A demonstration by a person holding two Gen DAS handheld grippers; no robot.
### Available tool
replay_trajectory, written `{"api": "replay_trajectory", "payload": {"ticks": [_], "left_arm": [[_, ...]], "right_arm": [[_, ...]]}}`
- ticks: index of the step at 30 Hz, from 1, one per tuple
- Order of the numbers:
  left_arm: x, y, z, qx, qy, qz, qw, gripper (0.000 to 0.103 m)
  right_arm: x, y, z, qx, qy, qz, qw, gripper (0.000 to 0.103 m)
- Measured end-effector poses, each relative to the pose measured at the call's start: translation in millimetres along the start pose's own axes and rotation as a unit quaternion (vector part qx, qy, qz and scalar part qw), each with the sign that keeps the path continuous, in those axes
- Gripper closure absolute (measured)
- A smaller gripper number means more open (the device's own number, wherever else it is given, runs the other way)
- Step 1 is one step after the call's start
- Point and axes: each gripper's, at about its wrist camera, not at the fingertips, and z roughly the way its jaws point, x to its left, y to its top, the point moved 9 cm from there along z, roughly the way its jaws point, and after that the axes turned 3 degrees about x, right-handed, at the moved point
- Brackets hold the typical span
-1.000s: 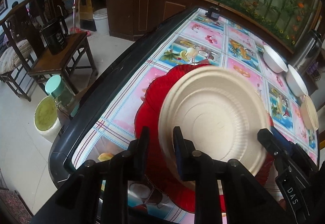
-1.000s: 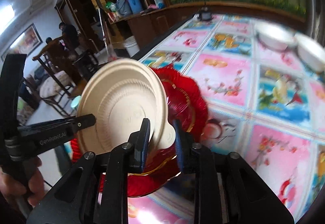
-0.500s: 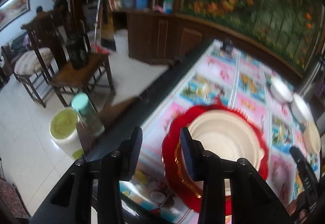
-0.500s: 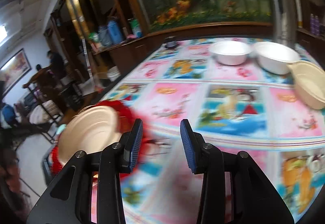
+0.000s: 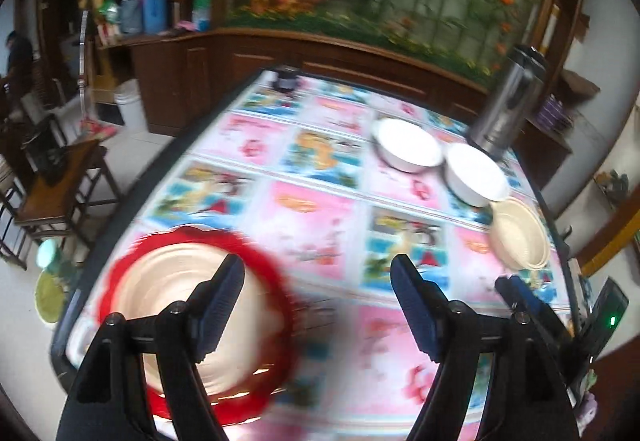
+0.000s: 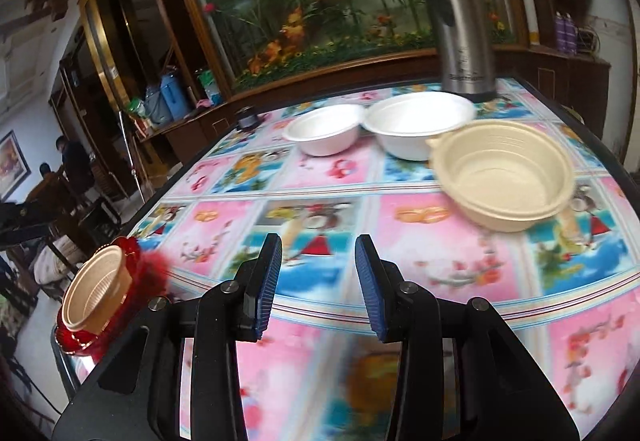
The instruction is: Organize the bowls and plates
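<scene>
Left gripper (image 5: 316, 299): jaws wide apart, just been opening, nothing between them, touching nothing. Right gripper (image 6: 318, 283): jaws partly apart, empty, above the table (image 6: 440, 273). Beige plate (image 5: 180, 321) lies on the red plate (image 5: 280, 305) at the table's near left corner. Beige bowl (image 6: 504, 177) and two white bowls (image 6: 324, 133) sit just in front of the steel flask (image 6: 460, 21).

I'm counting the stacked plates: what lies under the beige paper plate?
The beige paper plate lies on a red plate, whose scalloped rim shows all round. The red plate's middle is covered, so anything between them cannot be seen.
</scene>
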Motion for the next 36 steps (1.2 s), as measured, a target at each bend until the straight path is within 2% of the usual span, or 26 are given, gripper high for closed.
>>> {"api": "replay_trajectory", "payload": {"ticks": [2,5,8,15,23,28,32,35,36], "left_arm": [[-19,6,9,0.001,0.003,0.005,1.0,0.027],[-48,23,31,0.0,0.027,0.016,0.9995,0.027],[-65,42,58,0.011,0.043,0.008,0.999,0.027],[-68,94,130,0.068,0.076,-0.033,0.9943,0.027],[-74,133,197,0.124,0.058,-0.052,0.9892,0.027],[-87,141,236,0.151,0.033,-0.057,0.9863,0.027],[-92,139,257,0.161,0.04,-0.051,0.9848,0.028],[-91,133,264,0.167,0.036,-0.056,0.9837,0.032],[-91,133,264,0.167,0.036,-0.055,0.9838,0.043]], "right_arm": [[-17,0,-8,0.004,0.002,0.006,1.0,0.065],[-34,1,-12,0.009,0.0,0.009,1.0,0.065],[-48,0,-16,0.018,0.007,0.022,1.0,0.065],[-52,-2,-21,0.027,0.036,0.038,0.998,0.065],[-35,-7,-22,0.045,0.083,0.039,0.995,0.065],[-32,-8,-20,0.053,0.09,0.037,0.994,0.065],[-32,-9,-18,0.054,0.086,0.033,0.994,0.065],[-32,-11,-16,0.058,0.085,0.033,0.994,0.065],[-32,-11,-16,0.059,0.085,0.033,0.994,0.065]]}}
